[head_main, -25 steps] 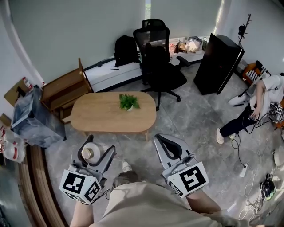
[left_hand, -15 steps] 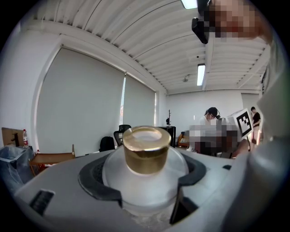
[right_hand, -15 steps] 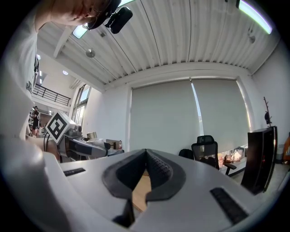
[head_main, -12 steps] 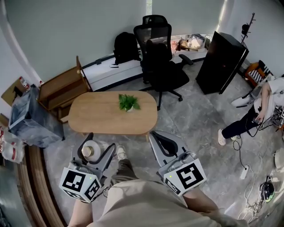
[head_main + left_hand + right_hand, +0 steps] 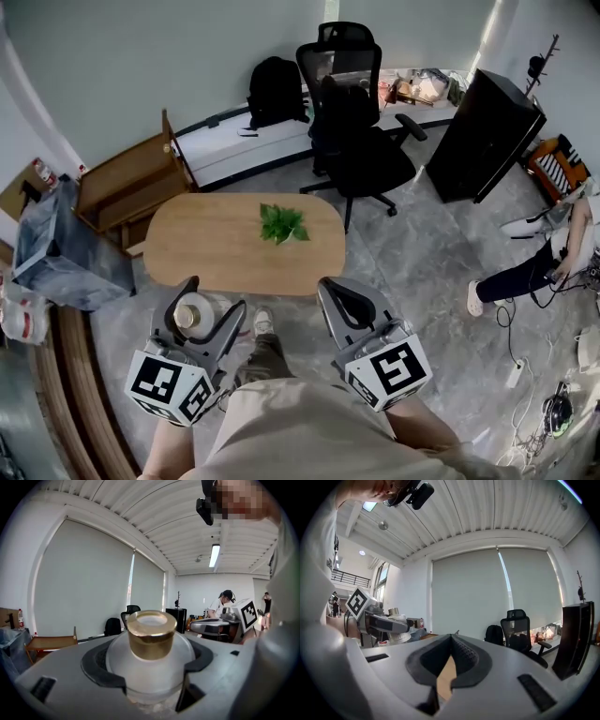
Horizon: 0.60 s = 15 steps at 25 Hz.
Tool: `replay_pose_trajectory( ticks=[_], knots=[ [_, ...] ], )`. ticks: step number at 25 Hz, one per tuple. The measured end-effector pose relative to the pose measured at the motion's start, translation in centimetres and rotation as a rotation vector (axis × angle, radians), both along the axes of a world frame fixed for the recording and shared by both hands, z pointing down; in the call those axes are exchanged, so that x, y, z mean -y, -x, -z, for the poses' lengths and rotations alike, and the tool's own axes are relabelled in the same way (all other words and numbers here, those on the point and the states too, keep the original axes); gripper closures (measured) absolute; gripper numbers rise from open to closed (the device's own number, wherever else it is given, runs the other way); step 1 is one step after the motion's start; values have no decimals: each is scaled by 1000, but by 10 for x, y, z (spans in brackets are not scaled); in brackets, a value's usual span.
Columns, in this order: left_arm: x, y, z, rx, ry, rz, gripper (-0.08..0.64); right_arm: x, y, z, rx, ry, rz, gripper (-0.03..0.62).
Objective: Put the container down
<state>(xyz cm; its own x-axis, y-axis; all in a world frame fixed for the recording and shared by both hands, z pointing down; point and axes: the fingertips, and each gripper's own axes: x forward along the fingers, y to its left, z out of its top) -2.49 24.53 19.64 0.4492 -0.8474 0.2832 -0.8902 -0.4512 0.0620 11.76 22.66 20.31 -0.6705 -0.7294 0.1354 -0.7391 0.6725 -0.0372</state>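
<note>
Between the left tongs (image 5: 149, 667), the container (image 5: 151, 638), a frosted jar with a gold cap, sits clamped upright and is carried in the air short of the counter (image 5: 206, 248). The right tongs (image 5: 450, 641) are closed tip to tip on nothing and held alongside. Compared with a second earlier, the oval wooden counter lies nearer both tools in the head view, its near edge now just ahead of the jaw tips. The small plant (image 5: 282, 223) on it has drawn closer too, so the person has stepped forward. The grip itself is unchanged. Judgement: the approach is nearly complete; reaching over the edge, lowering and releasing remain, with bare wood left of the plant available.
</note>
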Motion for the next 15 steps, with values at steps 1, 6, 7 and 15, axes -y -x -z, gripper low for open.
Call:
replay_pose_trajectory(
  ticks=[1, 6, 7, 15],
  knots=[
    [12, 6, -1, -1, 8, -1, 225, 13, 6, -2, -6, 10, 0, 597],
    [82, 41, 1, -10, 36, -2, 225, 82, 39, -8, -43, 49, 2, 597],
    [98, 49, 1, -6, 40, -2, 225, 98, 45, -9, -53, 54, -2, 597],
    [218, 94, 6, -6, 59, -58, 225, 211, 77, -9, -84, 98, -89, 597]
  ],
)
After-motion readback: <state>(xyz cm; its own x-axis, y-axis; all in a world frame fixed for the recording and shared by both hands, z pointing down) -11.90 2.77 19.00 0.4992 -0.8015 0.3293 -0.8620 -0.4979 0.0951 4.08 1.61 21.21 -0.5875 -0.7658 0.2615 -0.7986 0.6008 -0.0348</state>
